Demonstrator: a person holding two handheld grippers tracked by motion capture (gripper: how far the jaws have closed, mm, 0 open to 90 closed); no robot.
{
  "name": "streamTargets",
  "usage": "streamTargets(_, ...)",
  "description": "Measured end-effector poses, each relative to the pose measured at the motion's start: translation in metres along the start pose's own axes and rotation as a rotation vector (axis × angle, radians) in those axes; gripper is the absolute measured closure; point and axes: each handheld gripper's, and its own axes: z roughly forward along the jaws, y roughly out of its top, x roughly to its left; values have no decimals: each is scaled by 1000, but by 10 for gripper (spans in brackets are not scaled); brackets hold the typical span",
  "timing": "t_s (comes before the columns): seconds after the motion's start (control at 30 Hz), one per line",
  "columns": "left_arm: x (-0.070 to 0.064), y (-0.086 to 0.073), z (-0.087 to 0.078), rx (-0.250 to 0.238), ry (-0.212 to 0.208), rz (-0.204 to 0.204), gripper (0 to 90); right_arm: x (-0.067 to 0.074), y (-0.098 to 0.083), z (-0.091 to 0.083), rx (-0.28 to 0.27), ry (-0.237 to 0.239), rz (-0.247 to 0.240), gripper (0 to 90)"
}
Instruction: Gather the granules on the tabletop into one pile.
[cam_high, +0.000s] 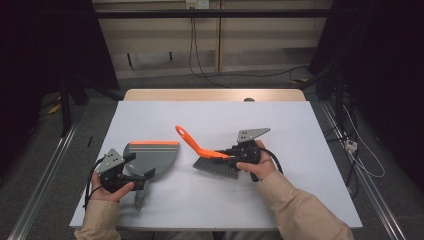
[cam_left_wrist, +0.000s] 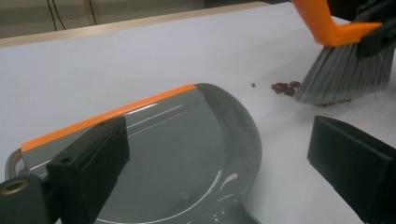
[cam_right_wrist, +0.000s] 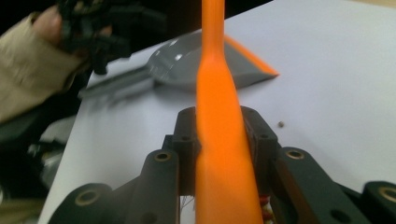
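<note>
High view, table: a pale grey table top (cam_high: 300, 130) with a wooden edge at its far side; dark floor and cables around it.
High view, dustpan: a grey dustpan (cam_high: 152, 157) with an orange strip along its lip lies flat on the left half of the table, lip turned to the far side.
High view, left gripper: the left gripper (cam_high: 141, 179) sits at the near end of the dustpan, by its handle, carried by a hand in a tan sleeve.
High view, brush: a hand brush (cam_high: 210, 155) with an orange handle and grey bristles stands near the middle, bristles down on the table, handle slanting up and away to the left.
High view, right gripper: the right gripper (cam_high: 227, 154) meets the brush at the base of the orange handle, just above the bristles.
Left gripper view, jaws: two black jaws stand wide apart, one over the pan's left part, one off its right side; nothing is pinched between them, and whether either touches the pan cannot be told.
Left gripper view, dustpan: the pan (cam_left_wrist: 187, 154) lies below and ahead, orange strip at its far edge.
Left gripper view, crumbs: a few small dark red crumbs (cam_left_wrist: 285, 87) lie on the table just beside the grey bristles (cam_left_wrist: 345, 77), well clear of the pan.
Right gripper view, jaws: closed tight on the orange handle (cam_right_wrist: 219, 140), which runs straight up between the pads.
Right gripper view, beyond: the dustpan (cam_right_wrist: 205, 60) lies ahead, with the other hand and gripper (cam_right_wrist: 88, 32) at upper left; one tiny speck (cam_right_wrist: 280, 124) lies on the table to the right.
</note>
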Motion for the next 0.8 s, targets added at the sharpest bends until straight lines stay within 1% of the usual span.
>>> streamTargets(0.1, 0, 0, 0, 3, 0, 7, 55, 1, 6, 1, -44, -106, 87, 710)
streamTargets(0.17, 0, 0, 0, 4, 1, 10, 55, 1, 9, 4, -75, -167, 141, 709)
streamTargets(0.23, 0, 0, 0, 4, 1, 10, 55, 2, 12, 8, -98, -231, 169, 710)
streamTargets(0.27, 0, 0, 0, 4, 1, 10, 55, 1, 13, 12, -114, -262, 201, 710)
streamTargets(0.3, 0, 0, 0, 4, 0, 9, 55, 0, 13, 14, -124, -267, 222, 710)
streamTargets(0.37, 0, 0, 0, 4, -1, 9, 55, 1, 14, 22, -130, -294, 274, 709)
streamTargets(0.4, 0, 0, 0, 3, -1, 7, 55, 1, 15, 28, -132, -293, 284, 709)
streamTargets(0.43, 0, 0, -1, 4, 1, 14, 55, 1, 15, 32, -132, -296, 295, 709)
streamTargets(0.47, 0, 0, -1, 4, 0, 13, 55, 2, 15, 37, -121, -310, 313, 709)
streamTargets(0.5, 0, 0, -1, 1, 0, 9, 55, 3, 16, 42, -118, -309, 325, 709)
streamTargets(0.57, 1, 0, -1, 5, 1, 17, 55, 4, 15, 51, -113, -319, 342, 709)
streamTargets(0.6, 1, 0, -1, 6, 0, 17, 55, 4, 15, 55, -99, -323, 347, 709)
streamTargets(0.63, 1, 0, -1, 5, -1, 16, 55, 4, 14, 59, -90, -316, 358, 709)
streamTargets(0.67, 1, 0, -1, 5, 0, 18, 55, 4, 13, 61, -80, -327, 362, 709)
streamTargets(0.73, 0, 0, -1, -1, 1, 5, 55, 4, 10, 63, -44, -369, 356, 709)
streamTargets(0.77, 0, 0, -1, -2, 1, 4, 55, 3, 9, 62, -43, -384, 363, 709)
streamTargets(0.8, 1, 0, -2, 0, 2, 6, 55, 0, 8, 59, -39, -376, 387, 708)
